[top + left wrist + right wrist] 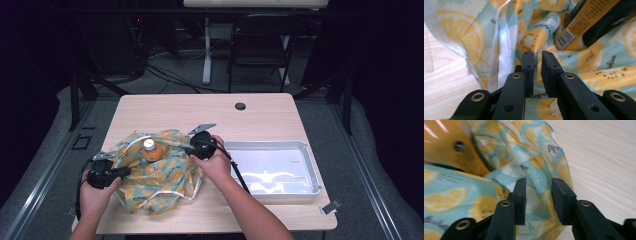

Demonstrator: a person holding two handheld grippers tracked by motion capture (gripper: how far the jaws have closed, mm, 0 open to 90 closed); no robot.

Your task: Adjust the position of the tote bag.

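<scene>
A light wooden table (260, 112) fills the middle of the frame, with a round cable hole (240, 106) near its far edge. Grey floor (190, 75) spreads behind it, and darker grey strips run down the left and right sides. At the top centre a black folding chair (262, 45) stands beside a white table leg (207, 50), under a pale tabletop (255, 3) at the upper edge. Black cables (160, 70) trail across the floor at upper left. The surroundings at the far left, far right and top are dark, while the table is brightly lit.
</scene>
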